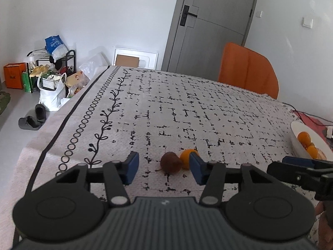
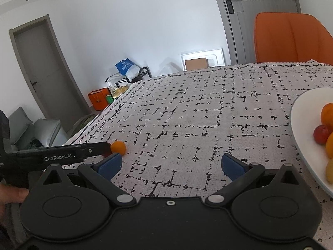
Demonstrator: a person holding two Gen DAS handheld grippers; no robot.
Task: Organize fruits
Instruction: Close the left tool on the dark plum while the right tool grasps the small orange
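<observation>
A brown kiwi (image 1: 170, 163) lies on the patterned tablecloth (image 1: 187, 108) with a small orange (image 1: 186, 158) touching its far right side. My left gripper (image 1: 164, 167) is low over the cloth, open, its blue pads on either side of the kiwi without pressing on it; the right pad partly hides the orange. In the right wrist view the same orange (image 2: 118, 146) shows at the tip of the left gripper's finger (image 2: 62, 153). My right gripper (image 2: 171, 166) is open over bare cloth with nothing between its pads. A white bowl (image 2: 299, 145) at the right holds oranges (image 2: 327, 114) and a red fruit (image 2: 321, 134).
An orange chair (image 1: 247, 68) stands at the table's far side before a grey door (image 1: 210, 20). Bags, a shoe rack (image 1: 52, 66) and slippers sit on the floor beyond the table's left edge. The bowl's rim (image 1: 296, 137) and red cables lie at the right.
</observation>
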